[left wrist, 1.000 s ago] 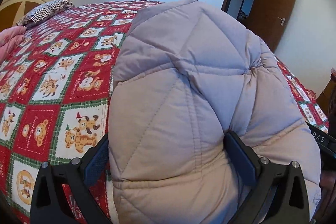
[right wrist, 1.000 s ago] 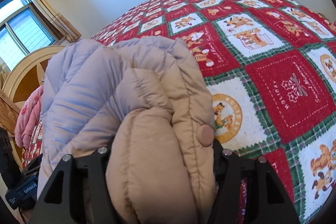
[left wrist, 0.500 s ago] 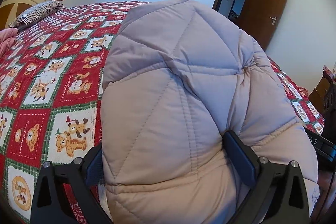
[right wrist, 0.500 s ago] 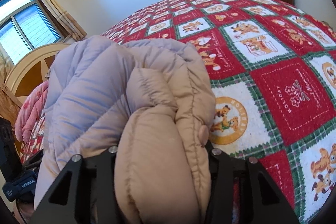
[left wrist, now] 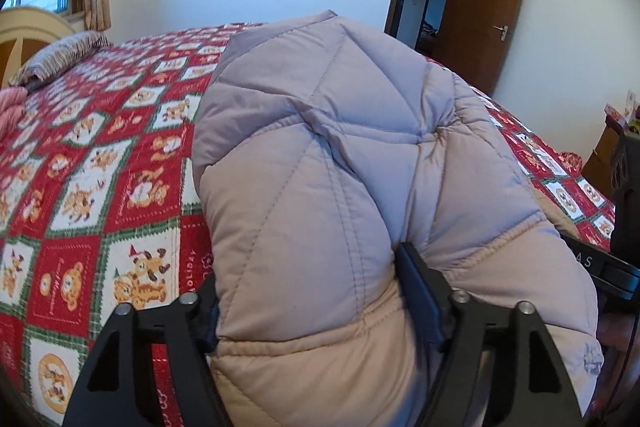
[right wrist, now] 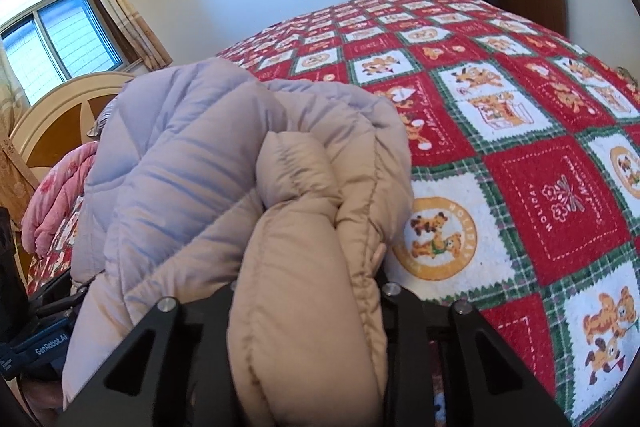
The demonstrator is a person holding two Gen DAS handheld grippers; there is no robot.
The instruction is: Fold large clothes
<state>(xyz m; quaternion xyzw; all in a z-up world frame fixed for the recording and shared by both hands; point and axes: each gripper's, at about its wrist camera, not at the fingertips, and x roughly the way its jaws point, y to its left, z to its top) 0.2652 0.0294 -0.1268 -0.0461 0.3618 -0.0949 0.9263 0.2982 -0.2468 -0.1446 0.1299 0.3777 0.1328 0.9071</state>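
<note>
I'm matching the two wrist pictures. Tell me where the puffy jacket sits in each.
Left wrist: jacket fills the centre and lower right, on the bed.
Right wrist: jacket fills the centre and lower left.
Shared landmark: the teddy-bear bedspread.

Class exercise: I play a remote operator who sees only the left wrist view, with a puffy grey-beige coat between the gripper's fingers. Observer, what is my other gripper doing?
Observer: The right gripper is closing on a bunched beige fold of the same coat.
Operator: Anything on that fold I can't see?
Observer: A round beige snap button sits on its edge, beside the right-hand finger.
Operator: What lies behind the coat on that side?
Observer: A pink quilt is heaped by the wooden headboard.
</note>
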